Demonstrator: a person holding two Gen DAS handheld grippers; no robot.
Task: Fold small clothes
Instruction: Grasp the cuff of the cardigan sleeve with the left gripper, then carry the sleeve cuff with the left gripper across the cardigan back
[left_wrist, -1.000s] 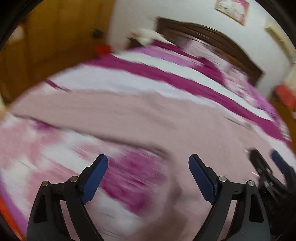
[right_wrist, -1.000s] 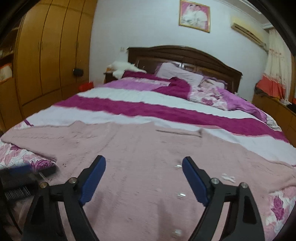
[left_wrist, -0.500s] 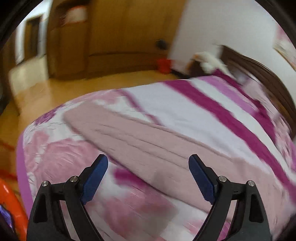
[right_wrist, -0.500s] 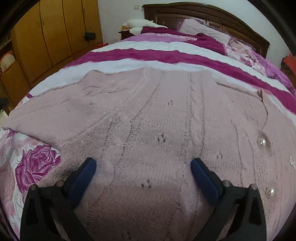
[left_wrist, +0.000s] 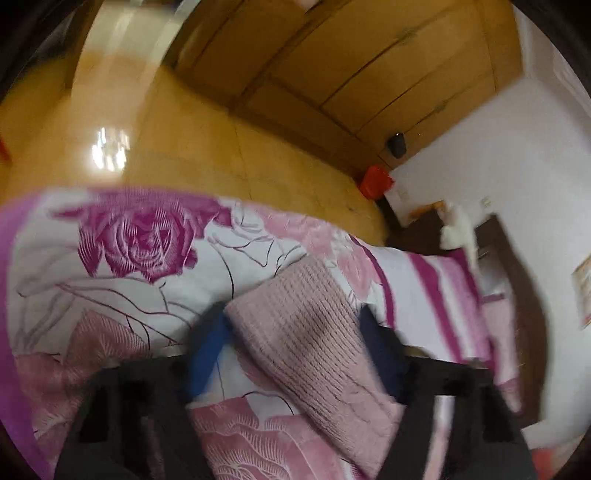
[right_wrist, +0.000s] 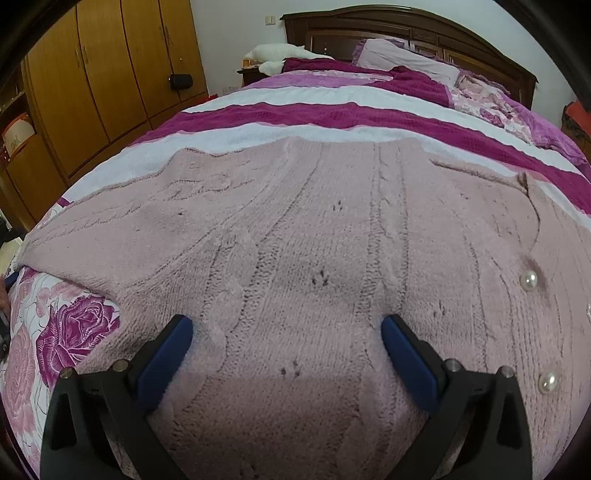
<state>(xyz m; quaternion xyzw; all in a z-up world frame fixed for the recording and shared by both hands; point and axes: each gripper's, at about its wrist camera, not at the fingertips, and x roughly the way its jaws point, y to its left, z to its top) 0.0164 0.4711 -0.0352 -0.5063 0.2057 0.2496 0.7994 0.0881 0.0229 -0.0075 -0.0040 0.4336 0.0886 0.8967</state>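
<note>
A pale pink knitted cardigan (right_wrist: 314, 229) lies flat on the bed, with pearl buttons (right_wrist: 529, 281) at the right. My right gripper (right_wrist: 286, 328) stands open, its blue fingertips (right_wrist: 181, 332) resting on the knit with only flat cloth between them. In the blurred left wrist view the ribbed sleeve end (left_wrist: 306, 332) of the cardigan lies on the flowered bedcover (left_wrist: 136, 240) near the bed's edge. My left gripper (left_wrist: 295, 350) straddles this sleeve end and its jaws are closing, the pads at the sleeve's two sides.
The bed's edge drops to a shiny yellow floor (left_wrist: 184, 140) just beyond the sleeve. A wooden wardrobe (right_wrist: 92, 85) lines the left wall. A red object (left_wrist: 375, 181) sits on the floor by the nightstand. Pillows and a dark headboard (right_wrist: 406, 33) are at the far end.
My left gripper swung left and rolled, coming down over the sleeve end at the bed's edge. The right gripper dropped onto the cardigan's body, opened wider, then stayed still.
</note>
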